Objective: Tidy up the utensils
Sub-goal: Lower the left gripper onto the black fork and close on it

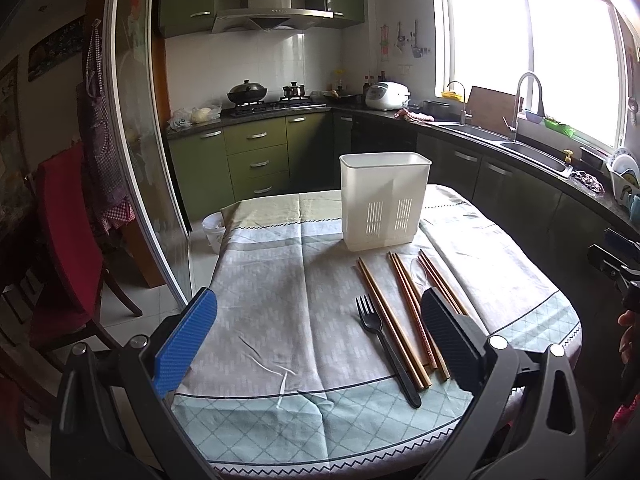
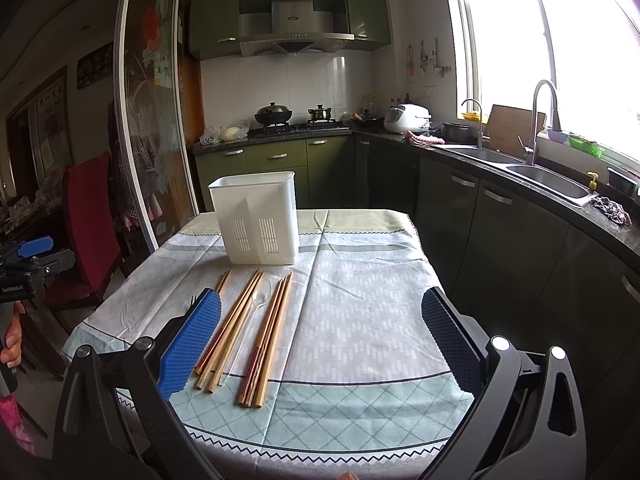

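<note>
Both tongs gape wide, empty: left tongs have chopsticks at 3 o'clock; right tongs, at 9.

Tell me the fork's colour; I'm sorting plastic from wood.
Black. The fork shows best in the left wrist view, lying beside the chopsticks.

"GenRobot.AI" on left tool

A white slotted utensil holder stood on a pale grey and mint tablecloth with black zigzag trim. Tan wooden chopsticks lay beside a black fork. Blue textured gripper pads.
</note>
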{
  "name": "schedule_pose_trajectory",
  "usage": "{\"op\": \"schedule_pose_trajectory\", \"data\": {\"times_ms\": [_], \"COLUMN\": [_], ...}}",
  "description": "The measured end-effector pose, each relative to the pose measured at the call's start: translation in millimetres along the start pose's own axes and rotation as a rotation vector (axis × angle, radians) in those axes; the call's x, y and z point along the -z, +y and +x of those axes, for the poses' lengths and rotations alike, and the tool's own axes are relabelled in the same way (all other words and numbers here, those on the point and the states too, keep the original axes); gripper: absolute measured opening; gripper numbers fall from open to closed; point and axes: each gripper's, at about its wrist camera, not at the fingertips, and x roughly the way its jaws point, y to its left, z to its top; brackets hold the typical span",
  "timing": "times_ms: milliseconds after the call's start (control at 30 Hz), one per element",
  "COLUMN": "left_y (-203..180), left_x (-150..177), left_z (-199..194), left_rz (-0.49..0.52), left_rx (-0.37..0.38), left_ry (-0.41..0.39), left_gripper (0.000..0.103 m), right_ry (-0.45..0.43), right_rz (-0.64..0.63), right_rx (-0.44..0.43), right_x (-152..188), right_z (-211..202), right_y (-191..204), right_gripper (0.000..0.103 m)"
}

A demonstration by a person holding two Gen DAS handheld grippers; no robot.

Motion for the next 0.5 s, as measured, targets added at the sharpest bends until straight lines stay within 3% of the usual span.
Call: {"op": "schedule_pose_trajectory", "data": {"times_ms": [133, 333, 500], "left_y": [-8.3, -34.8, -52.8], "left_x": [-12.2, -20.0, -15.7], "left_z": [30.4, 97.7, 145.2], "left_rz": [0.013, 0.043, 0.049], "left_rx": [0.035, 0.078, 0.103], "left_ry": [0.117, 0.354, 0.497], "left_gripper": [0.097, 0.097, 0.097], "right_ry": [0.024, 0.148, 0.286], "right_rz": [-0.004, 0.006, 0.078], "right_rx": [0.004, 0.022, -0.064], "right_x": [2.9, 7.2, 5.5], "right_z": [5.6, 33.7, 74.8], "right_y": [0.7, -9.3, -30.2], "right_gripper": [0.099, 0.099, 0.099]}}
